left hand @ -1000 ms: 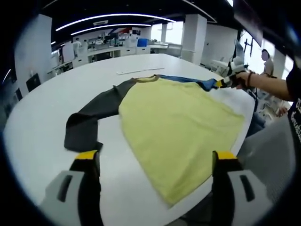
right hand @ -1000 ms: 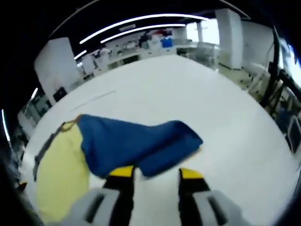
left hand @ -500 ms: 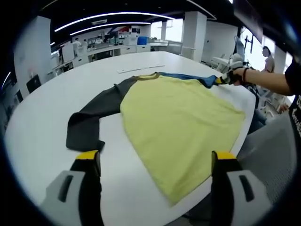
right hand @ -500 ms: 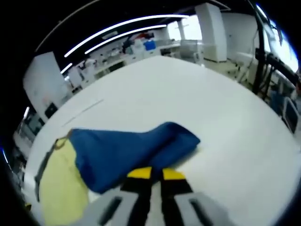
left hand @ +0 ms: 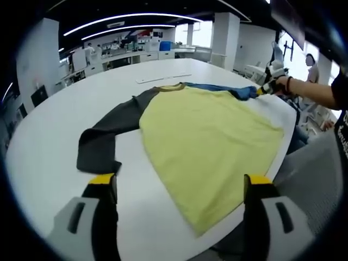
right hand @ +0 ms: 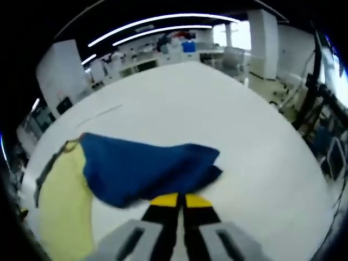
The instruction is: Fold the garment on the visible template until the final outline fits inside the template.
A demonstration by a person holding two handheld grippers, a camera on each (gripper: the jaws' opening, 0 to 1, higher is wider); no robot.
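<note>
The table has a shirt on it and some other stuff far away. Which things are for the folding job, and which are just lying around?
For the job:
- shirt with yellow body, dark grey sleeve, blue sleeve
- right gripper, shut on the blue sleeve
- left gripper, open, holding nothing
- white table

Just lying about:
- thin pale strip beyond the collar
- desks and shelves in the background

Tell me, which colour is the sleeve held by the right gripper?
Blue sleeve, best seen in the right gripper view.
</note>
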